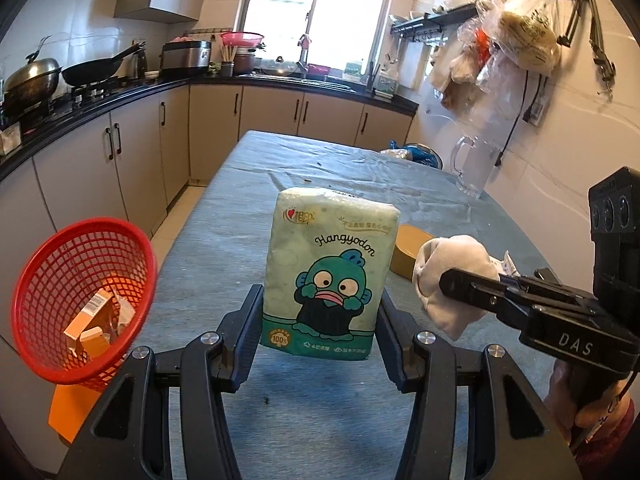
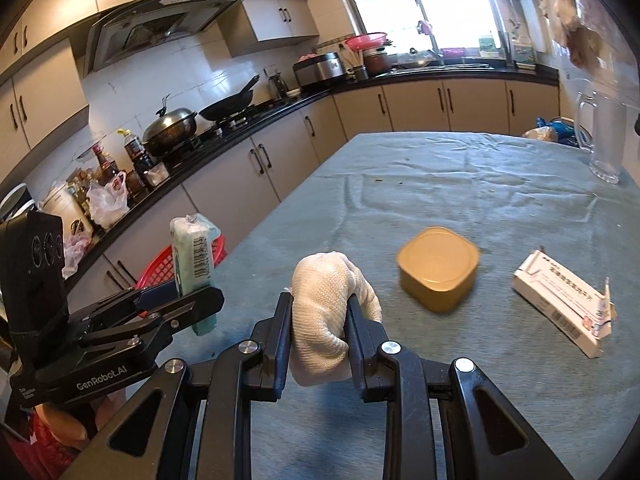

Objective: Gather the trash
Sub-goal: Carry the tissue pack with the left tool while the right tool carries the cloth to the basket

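My left gripper (image 1: 320, 300) is shut on a green tissue pack (image 1: 330, 268) printed with a cartoon fish, held upright above the table (image 1: 224, 248). The same pack (image 2: 194, 264) shows edge-on in the right wrist view. My right gripper (image 2: 318, 320) is shut on a crumpled white cloth wad (image 2: 328, 316), also seen at right in the left wrist view as the wad (image 1: 452, 276). A red mesh basket (image 1: 80, 300) stands off the table's left edge with orange boxes (image 1: 94, 316) inside. A gold tin (image 2: 438, 268) and a white carton (image 2: 560, 300) lie on the table.
A glass pitcher (image 2: 604, 140) stands at the table's far right by a blue bag (image 2: 560, 128). Kitchen cabinets and a counter with a wok (image 2: 230, 106) and pots run along the left and back. Plastic bags (image 1: 516, 40) hang on the right wall.
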Demonstrator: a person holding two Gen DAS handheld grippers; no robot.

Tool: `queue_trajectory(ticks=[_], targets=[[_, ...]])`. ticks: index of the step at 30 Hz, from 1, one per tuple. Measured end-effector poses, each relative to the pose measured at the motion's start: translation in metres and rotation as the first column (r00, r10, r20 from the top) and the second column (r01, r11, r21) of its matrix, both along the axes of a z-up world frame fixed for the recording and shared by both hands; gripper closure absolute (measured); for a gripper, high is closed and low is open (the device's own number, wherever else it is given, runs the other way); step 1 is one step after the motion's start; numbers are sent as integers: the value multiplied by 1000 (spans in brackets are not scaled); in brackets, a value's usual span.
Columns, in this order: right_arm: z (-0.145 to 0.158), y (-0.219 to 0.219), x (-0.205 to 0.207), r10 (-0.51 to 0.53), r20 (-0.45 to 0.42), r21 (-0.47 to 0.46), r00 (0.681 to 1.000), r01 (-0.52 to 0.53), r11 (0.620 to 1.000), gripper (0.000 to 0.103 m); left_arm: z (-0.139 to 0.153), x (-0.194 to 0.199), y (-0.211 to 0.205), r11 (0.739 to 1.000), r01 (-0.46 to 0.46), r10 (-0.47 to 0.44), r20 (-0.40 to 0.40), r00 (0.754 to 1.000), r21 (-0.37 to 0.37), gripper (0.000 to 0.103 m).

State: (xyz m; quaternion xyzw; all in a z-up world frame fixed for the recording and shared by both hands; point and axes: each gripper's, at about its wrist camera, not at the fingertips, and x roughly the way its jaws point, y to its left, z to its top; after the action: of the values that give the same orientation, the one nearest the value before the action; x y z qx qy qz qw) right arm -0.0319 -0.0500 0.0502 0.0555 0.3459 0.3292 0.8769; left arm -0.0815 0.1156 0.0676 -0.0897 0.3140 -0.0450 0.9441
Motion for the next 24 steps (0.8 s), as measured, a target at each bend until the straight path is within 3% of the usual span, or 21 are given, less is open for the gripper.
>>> queue_trajectory(ticks=[24], targets=[[10,102,5,147,-25,-56,989,-148,987,76,-3,-25,109,981,-185,188,36,982,-64,52]])
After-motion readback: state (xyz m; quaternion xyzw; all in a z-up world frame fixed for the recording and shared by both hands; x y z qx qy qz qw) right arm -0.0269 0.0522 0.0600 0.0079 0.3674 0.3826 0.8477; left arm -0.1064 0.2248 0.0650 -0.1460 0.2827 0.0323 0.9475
